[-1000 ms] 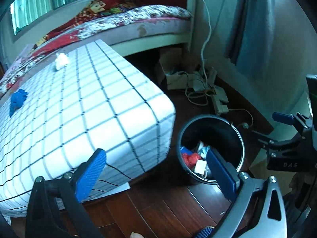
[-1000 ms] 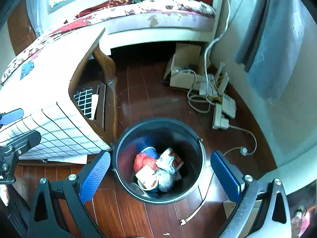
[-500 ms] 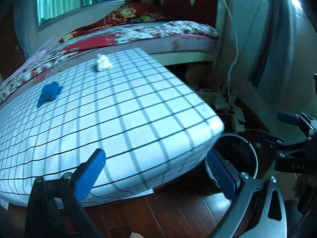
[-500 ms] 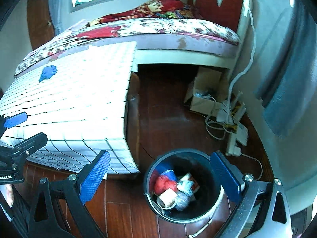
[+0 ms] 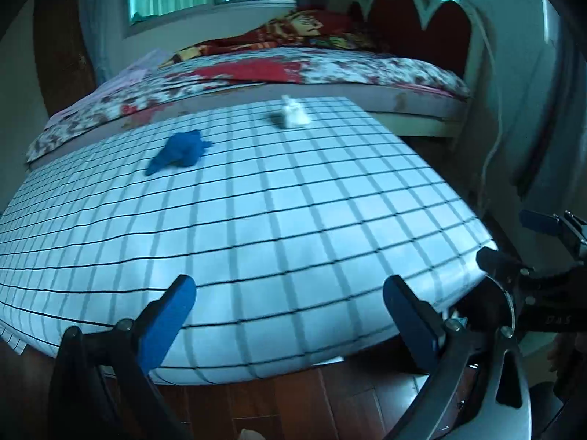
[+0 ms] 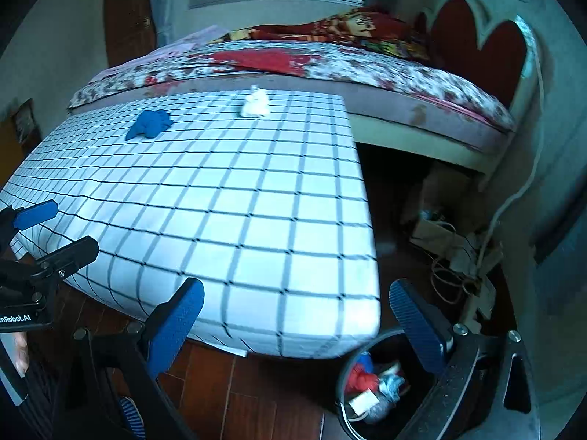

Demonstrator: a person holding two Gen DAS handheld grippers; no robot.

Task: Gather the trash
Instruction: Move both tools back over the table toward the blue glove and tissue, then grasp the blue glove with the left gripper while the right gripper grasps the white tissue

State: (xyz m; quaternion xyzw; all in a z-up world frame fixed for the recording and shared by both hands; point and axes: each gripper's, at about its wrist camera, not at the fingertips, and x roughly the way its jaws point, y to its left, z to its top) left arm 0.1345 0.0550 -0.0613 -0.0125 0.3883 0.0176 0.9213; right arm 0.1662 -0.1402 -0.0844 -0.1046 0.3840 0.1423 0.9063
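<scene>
On the white checked tabletop (image 5: 256, 227) (image 6: 220, 212) lie two scraps: a crumpled blue wad (image 5: 179, 152) (image 6: 149, 124) at the far left and a crumpled white wad (image 5: 292, 116) (image 6: 255, 105) near the far edge. My left gripper (image 5: 290, 315) is open at the table's near edge, with nothing between its blue pads. My right gripper (image 6: 296, 315) is open too, over the table's near right corner. Below that corner stands the black trash bin (image 6: 370, 396), holding red, blue and white litter. Both wads lie far from both grippers.
A bed (image 5: 312, 69) with a floral cover runs behind the table. A cardboard box, cables and a power strip (image 6: 462, 253) lie on the dark wood floor at the right. The left gripper (image 6: 33, 256) shows at the right wrist view's left edge.
Both grippers have risen and tilted up from the bin toward the tabletop. The bin has dropped to the lower edge of the views, and the two wads are now in front.
</scene>
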